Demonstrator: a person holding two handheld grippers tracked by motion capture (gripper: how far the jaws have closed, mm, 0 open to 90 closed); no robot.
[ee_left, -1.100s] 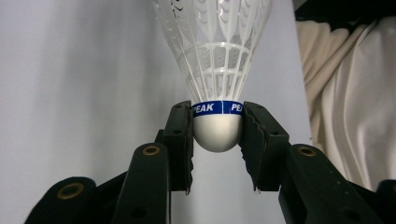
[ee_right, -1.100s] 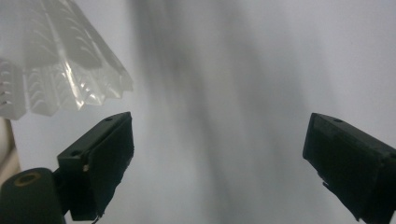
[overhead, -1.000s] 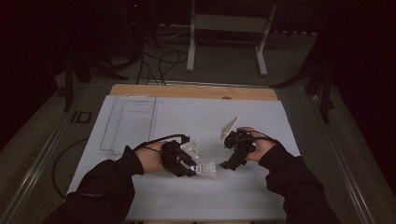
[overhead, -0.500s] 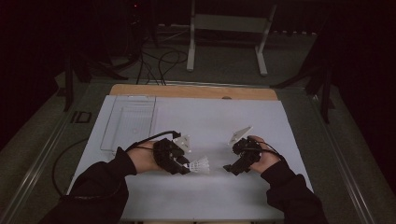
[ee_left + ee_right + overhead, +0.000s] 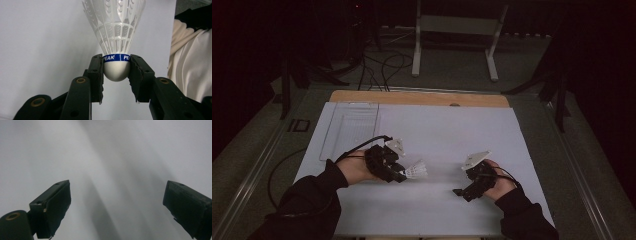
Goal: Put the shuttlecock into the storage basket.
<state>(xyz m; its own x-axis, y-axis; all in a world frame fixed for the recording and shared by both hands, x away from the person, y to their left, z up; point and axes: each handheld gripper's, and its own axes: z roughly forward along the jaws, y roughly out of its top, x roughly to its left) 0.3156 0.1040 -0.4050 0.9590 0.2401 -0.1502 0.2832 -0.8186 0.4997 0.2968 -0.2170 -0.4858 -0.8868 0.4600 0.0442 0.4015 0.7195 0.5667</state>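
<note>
Left gripper view: left gripper (image 5: 116, 72) is pinching the shuttlecock (image 5: 115, 37) by its white cork, skirt pointing away, over the white table sheet (image 5: 447, 135). Right gripper (image 5: 117, 205) is hovering, jaws spread wide, nothing between them.

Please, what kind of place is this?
Probably a lab or recording workspace, dimly lit: a white table set up for handling a shuttlecock, loose cables on the floor, and a metal stand behind it.
</note>
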